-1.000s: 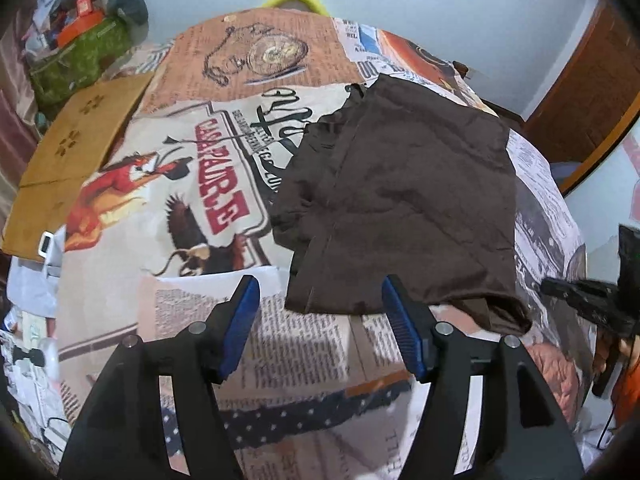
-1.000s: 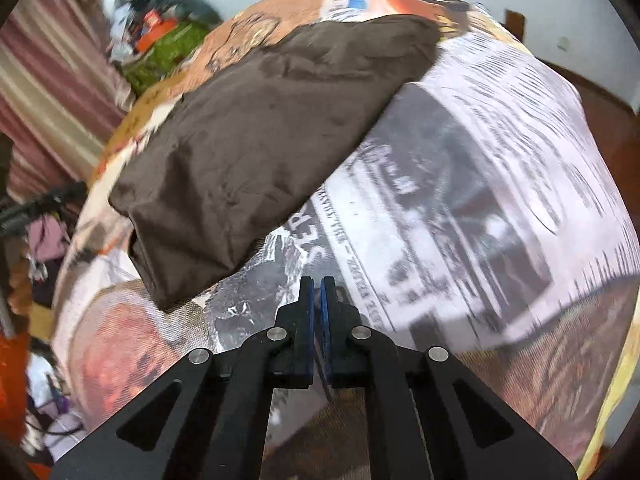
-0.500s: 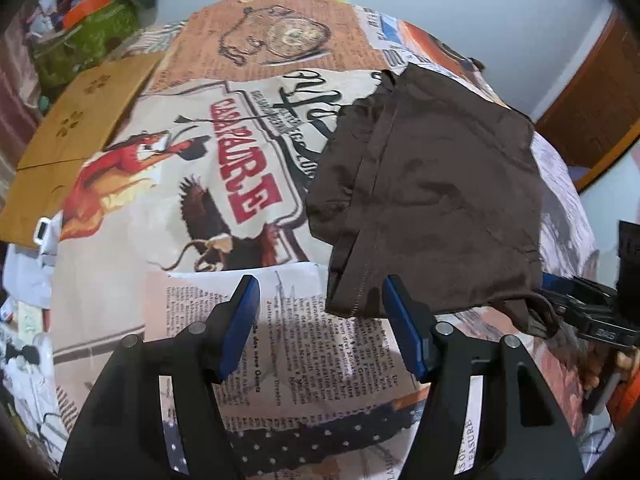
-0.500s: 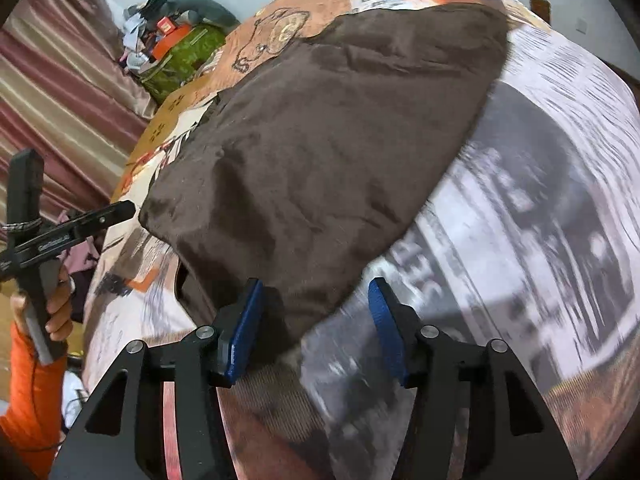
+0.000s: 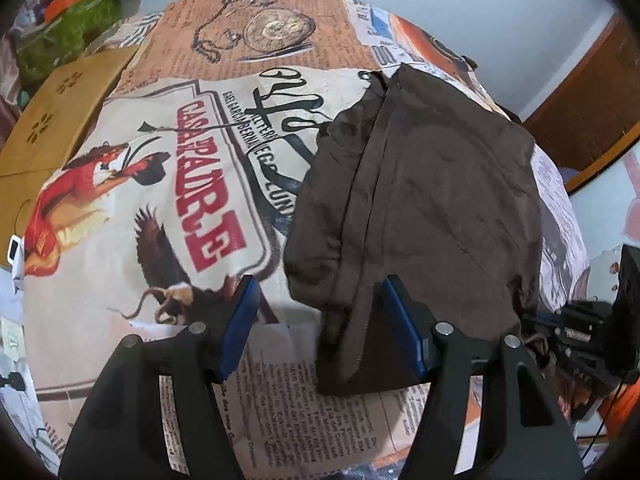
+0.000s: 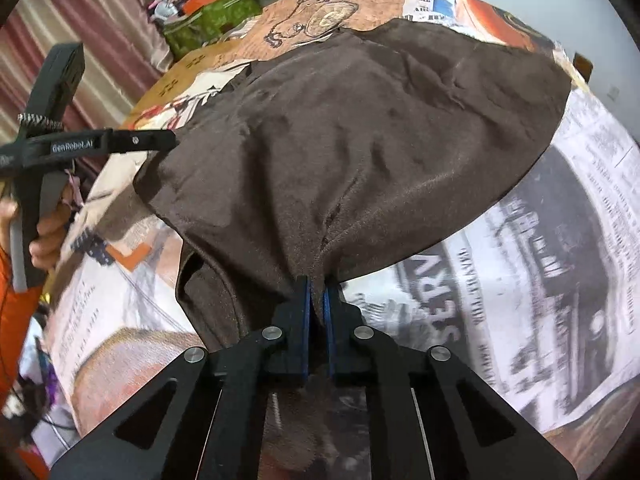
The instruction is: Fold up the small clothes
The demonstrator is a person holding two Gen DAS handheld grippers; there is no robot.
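Note:
A brown garment [image 5: 432,200] lies partly folded on a bed covered with a printed sheet [image 5: 160,208]. In the left wrist view my left gripper [image 5: 320,324] stands open, its blue pads on either side of the garment's near left corner without pressing it. In the right wrist view my right gripper [image 6: 316,300] is shut on the near edge of the brown garment [image 6: 360,140], the cloth bunched between its pads. The left gripper [image 6: 160,142], held by a hand, shows at that view's left. The right gripper [image 5: 556,324] sits at the garment's right corner.
A cardboard box [image 5: 60,120] and a green bag [image 5: 64,28] lie beyond the bed's left side. A wooden door [image 5: 592,112] stands at the right and a striped curtain [image 6: 80,28] hangs at the left. The printed sheet [image 6: 540,260] extends right of the garment.
The right gripper opened, came onto the garment's near edge and shut on the cloth. The left gripper moved forward, so the garment's near left corner now lies between its open fingers.

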